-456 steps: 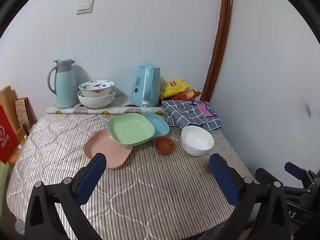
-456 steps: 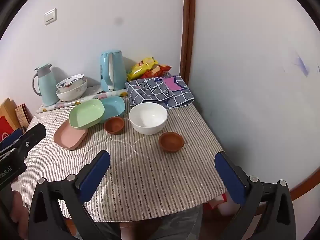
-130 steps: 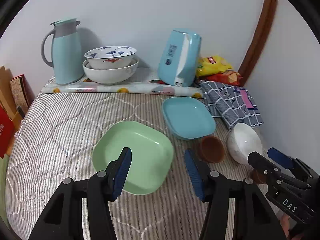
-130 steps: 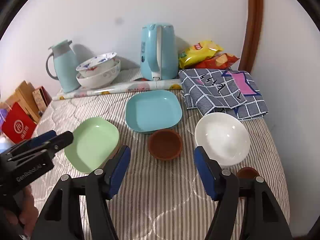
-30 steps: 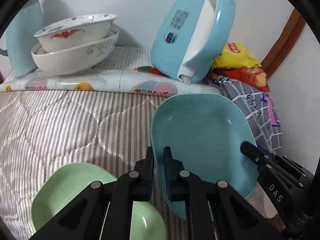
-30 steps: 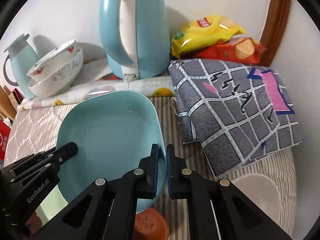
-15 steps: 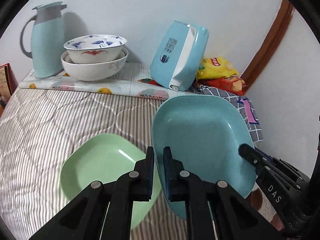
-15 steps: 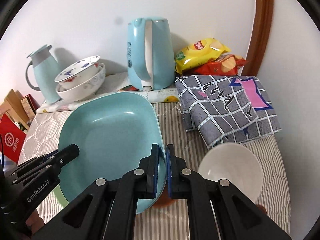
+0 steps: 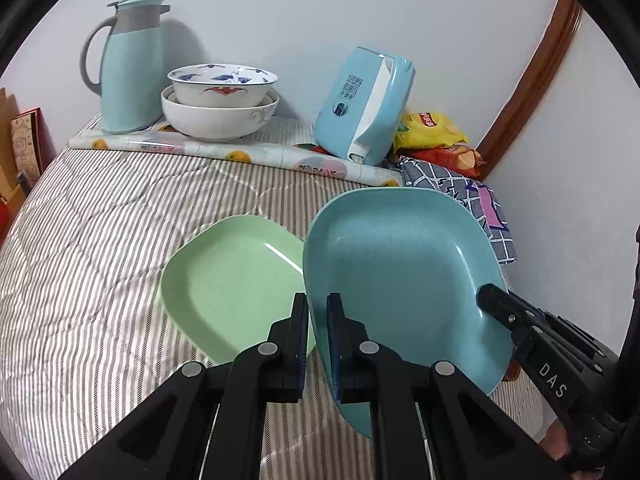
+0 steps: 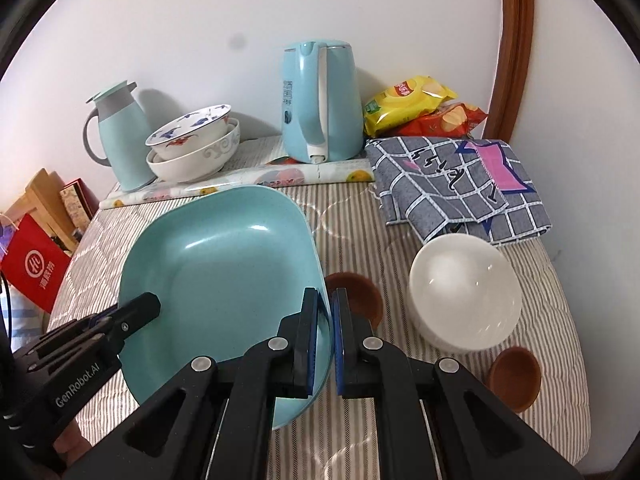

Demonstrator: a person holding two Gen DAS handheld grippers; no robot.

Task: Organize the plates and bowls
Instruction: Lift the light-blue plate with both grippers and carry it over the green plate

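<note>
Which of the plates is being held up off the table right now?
The blue plate, clamped at opposite rims by both grippers; the green plate lies flat on the table.

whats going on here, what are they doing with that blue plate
A person is tidying dishes on a striped table with a handheld gripper in each hand. Both the left gripper and the right gripper are shut on opposite rims of the blue plate, which is held tilted above the table. The green plate lies flat right beside it. A white bowl and two small brown bowls sit on the cloth, not yet stacked.
</note>
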